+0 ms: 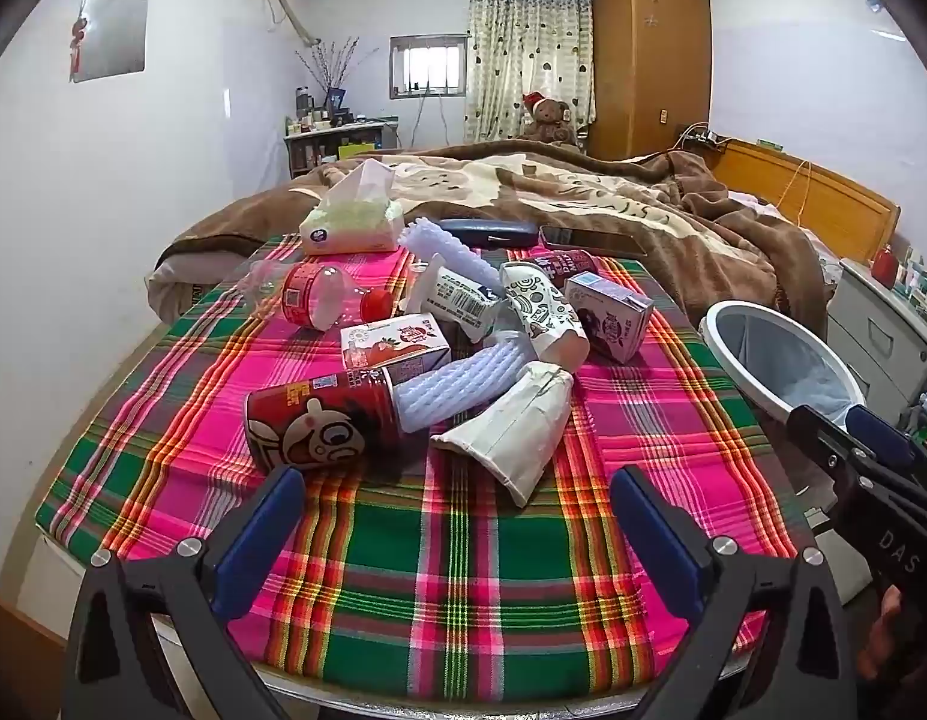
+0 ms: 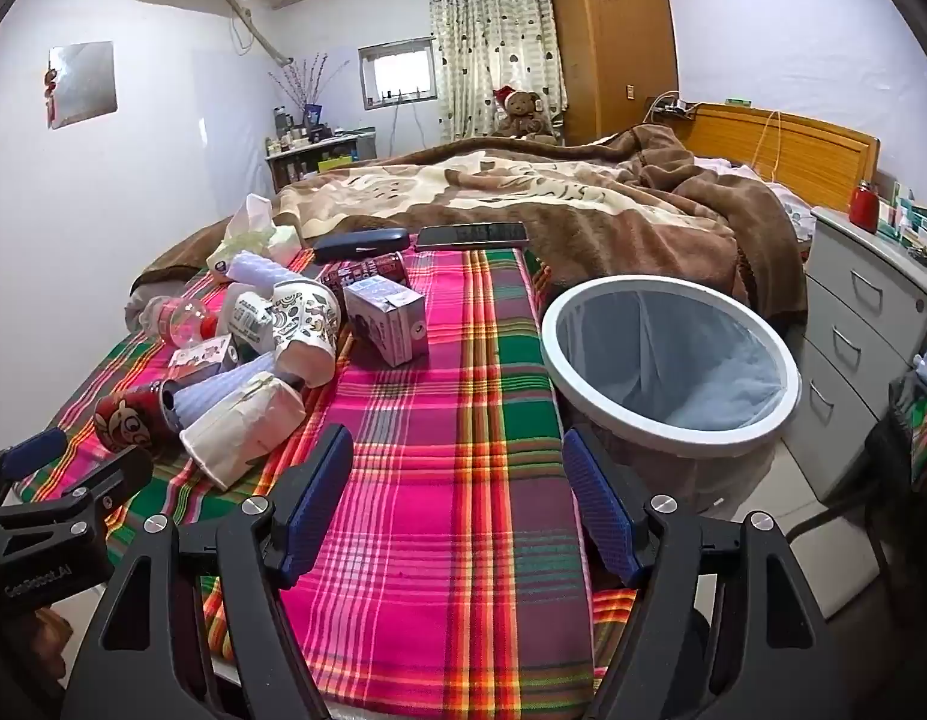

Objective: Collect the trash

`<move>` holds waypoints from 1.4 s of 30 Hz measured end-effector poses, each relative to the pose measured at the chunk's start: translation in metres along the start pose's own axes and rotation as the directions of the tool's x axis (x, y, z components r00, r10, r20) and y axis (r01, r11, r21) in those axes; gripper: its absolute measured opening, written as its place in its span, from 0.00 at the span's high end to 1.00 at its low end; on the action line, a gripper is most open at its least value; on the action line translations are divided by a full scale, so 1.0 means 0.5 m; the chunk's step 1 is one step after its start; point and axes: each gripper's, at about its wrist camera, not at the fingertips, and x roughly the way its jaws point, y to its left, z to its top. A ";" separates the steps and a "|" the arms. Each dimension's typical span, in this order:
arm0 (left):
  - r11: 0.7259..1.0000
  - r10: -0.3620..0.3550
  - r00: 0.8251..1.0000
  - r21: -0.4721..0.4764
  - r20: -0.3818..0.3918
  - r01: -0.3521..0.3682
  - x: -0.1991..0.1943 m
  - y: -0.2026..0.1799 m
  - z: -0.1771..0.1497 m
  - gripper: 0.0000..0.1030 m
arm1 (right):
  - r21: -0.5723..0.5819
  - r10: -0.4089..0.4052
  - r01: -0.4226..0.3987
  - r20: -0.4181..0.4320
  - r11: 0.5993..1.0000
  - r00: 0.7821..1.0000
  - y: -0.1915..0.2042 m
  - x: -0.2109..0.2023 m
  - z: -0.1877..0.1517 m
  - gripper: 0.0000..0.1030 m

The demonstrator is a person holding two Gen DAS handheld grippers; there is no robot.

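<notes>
A heap of trash lies on the plaid cloth [image 1: 451, 576]: a red cartoon can [image 1: 319, 423], a crushed white paper cup [image 1: 511, 429], white foam sleeves [image 1: 463, 381], a patterned paper cup [image 1: 541, 312], milk cartons [image 1: 613, 315], a clear plastic bottle [image 1: 319, 297]. My left gripper [image 1: 457, 504] is open and empty just in front of the can and the crushed cup. My right gripper [image 2: 457, 468] is open and empty over bare cloth, between the heap [image 2: 241, 396] and the white-rimmed bin [image 2: 667, 360] with its blue liner.
A tissue pack [image 1: 349, 222], a dark glasses case [image 1: 487, 233] and a phone [image 1: 589, 240] lie at the far edge of the cloth. The bed with a brown blanket [image 2: 523, 192] is behind. A grey drawer unit [image 2: 871, 330] stands right of the bin.
</notes>
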 end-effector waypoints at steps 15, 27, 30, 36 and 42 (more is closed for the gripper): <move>1.000 0.009 1.000 -0.005 -0.002 -0.009 -0.006 0.006 -0.001 0.00 | 0.006 -0.022 0.022 0.005 1.000 1.000 0.002 -0.013 -0.002 0.28; 1.000 0.012 1.000 -0.004 -0.005 -0.012 -0.006 0.006 -0.002 0.00 | 0.009 -0.024 0.024 0.003 1.000 1.000 0.000 -0.008 -0.004 0.28; 1.000 0.013 1.000 -0.005 -0.006 -0.013 -0.003 0.004 -0.001 0.00 | 0.010 -0.022 0.022 0.004 1.000 1.000 0.002 -0.008 -0.003 0.28; 1.000 0.013 1.000 -0.004 -0.007 -0.013 -0.002 0.003 -0.002 0.00 | 0.007 -0.024 0.024 0.003 1.000 1.000 0.002 -0.008 -0.003 0.28; 1.000 0.013 1.000 -0.005 -0.006 -0.013 -0.001 0.003 -0.001 0.00 | 0.008 -0.021 0.021 0.005 1.000 1.000 0.001 -0.010 -0.002 0.28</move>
